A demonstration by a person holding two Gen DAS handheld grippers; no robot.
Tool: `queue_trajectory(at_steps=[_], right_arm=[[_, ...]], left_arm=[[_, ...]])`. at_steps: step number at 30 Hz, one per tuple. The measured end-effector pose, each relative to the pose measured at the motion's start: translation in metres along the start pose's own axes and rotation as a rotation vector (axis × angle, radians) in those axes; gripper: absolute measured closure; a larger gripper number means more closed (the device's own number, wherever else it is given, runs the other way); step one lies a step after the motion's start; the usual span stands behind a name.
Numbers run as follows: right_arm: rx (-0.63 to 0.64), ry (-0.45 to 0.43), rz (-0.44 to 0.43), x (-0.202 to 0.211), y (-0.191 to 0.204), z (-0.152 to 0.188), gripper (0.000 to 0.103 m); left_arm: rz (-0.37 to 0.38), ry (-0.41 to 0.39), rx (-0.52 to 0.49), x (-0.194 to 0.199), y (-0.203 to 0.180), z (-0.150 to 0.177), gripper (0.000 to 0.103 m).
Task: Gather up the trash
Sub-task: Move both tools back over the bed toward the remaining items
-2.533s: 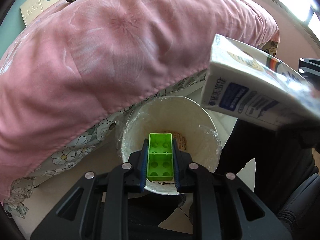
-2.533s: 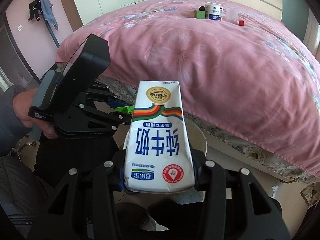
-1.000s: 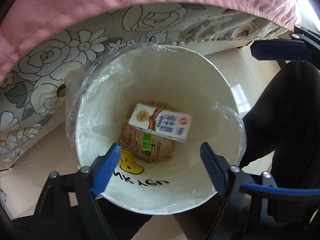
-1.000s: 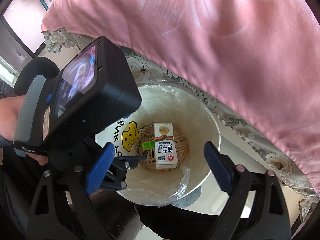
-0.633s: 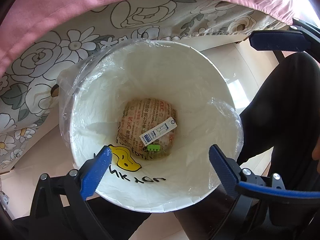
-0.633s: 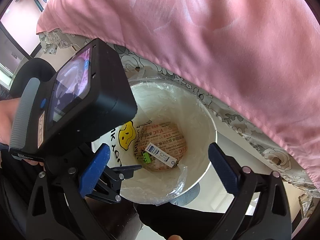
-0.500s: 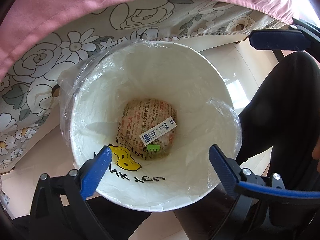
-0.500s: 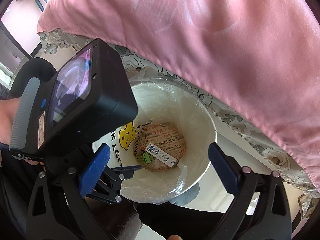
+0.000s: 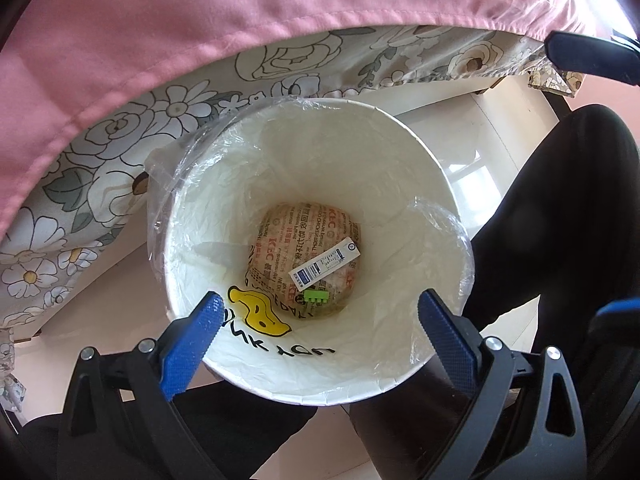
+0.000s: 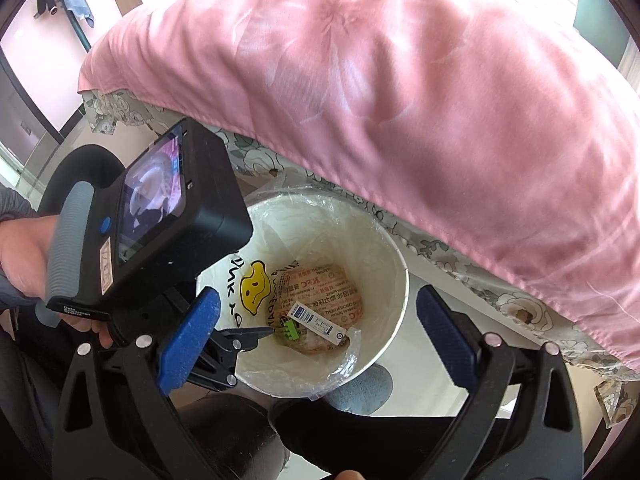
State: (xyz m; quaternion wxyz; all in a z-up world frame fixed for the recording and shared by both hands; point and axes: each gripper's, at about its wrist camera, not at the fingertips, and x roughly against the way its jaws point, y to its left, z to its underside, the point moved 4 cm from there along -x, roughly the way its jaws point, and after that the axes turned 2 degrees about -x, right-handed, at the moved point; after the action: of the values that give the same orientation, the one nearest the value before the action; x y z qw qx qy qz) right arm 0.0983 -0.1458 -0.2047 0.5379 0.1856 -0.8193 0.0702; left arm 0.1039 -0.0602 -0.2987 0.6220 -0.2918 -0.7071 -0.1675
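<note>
Both the left gripper (image 9: 316,320) and the right gripper (image 10: 318,332) hung wide and empty over the round white plastic-lined bin (image 9: 424,208), because the white milk carton (image 9: 325,261) and small green block (image 9: 316,295) lay at its bottom.

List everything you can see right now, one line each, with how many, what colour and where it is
Bin: one, white with a clear liner, on the floor beside the bed.
Milk carton: one, white and blue, lying at the bin's bottom.
Toy brick: one, green, bin's bottom, next to the carton.
Printed paper: one, brown and red, under both.
Quilt: one, pink, over the bed.
Floral sheet: one, hanging below the quilt.
Left gripper: black, blue pads, open and empty above the bin.
Right gripper: same, open and empty.
Hand: one, holding the left gripper.
</note>
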Motion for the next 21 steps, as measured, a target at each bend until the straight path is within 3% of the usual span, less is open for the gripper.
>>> queue_trajectory(at_steps=[7,13,21], right_arm=[[-0.100,-0.119,0.007,0.046,-0.018,-0.007,0.007],[-0.207,-0.211,-0.002,0.081,-0.036,-0.017,0.007],[-0.242,-0.283,0.023,0.112,-0.044,-0.035,0.007]], left_arm=[[-0.048,-0.083,0.041,0.038,0.005,0.000,0.004],[-0.141,-0.203,0.109,0.087,0.018,-0.005,0.004],[-0.228,-0.380,0.274,0.157,0.042,-0.018,0.004]])
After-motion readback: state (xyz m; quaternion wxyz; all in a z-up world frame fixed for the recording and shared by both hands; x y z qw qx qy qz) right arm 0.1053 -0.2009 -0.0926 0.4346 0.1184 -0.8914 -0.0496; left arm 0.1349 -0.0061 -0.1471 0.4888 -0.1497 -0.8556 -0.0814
